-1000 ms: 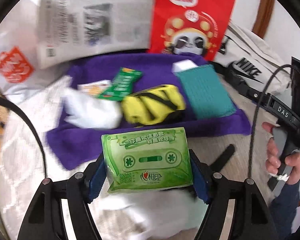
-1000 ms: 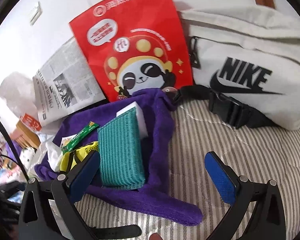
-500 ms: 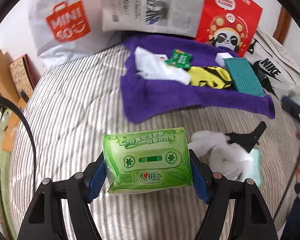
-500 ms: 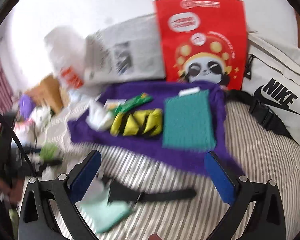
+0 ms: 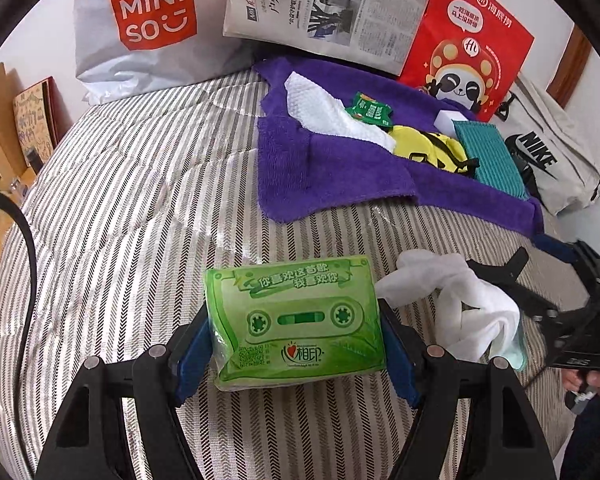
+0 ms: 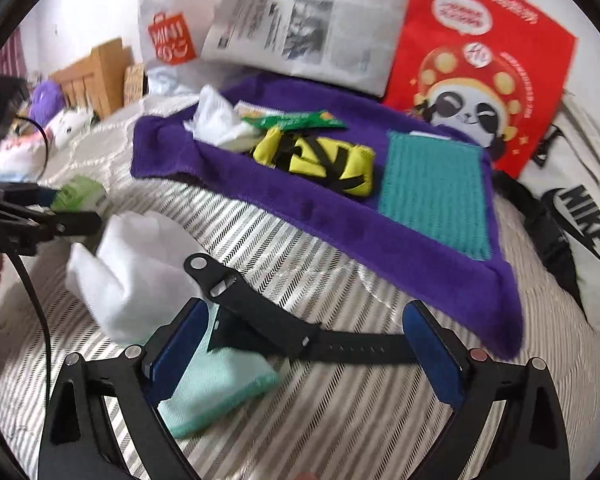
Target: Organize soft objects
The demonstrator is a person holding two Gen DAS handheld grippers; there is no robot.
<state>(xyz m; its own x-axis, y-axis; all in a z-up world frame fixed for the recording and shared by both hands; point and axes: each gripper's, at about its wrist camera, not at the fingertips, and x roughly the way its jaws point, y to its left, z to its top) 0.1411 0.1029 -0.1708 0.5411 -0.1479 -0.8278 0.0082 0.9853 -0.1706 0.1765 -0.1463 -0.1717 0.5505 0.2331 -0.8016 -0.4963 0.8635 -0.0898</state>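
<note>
- Left wrist: the left gripper clamps the green tissue pack above the striped bed, near a white cloth. The step looks like carrying the pack to the purple towel (other soft items already lie there).
- Right wrist: the right gripper is spread wide, holding nothing, over a black strap and mint cloth. Next it probably needs to close on one.

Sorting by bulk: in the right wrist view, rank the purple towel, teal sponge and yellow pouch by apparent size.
1. Purple towel, clearly largest.
2. Teal sponge.
3. Yellow pouch, smallest, though it lies slightly farther from the camera.
</note>
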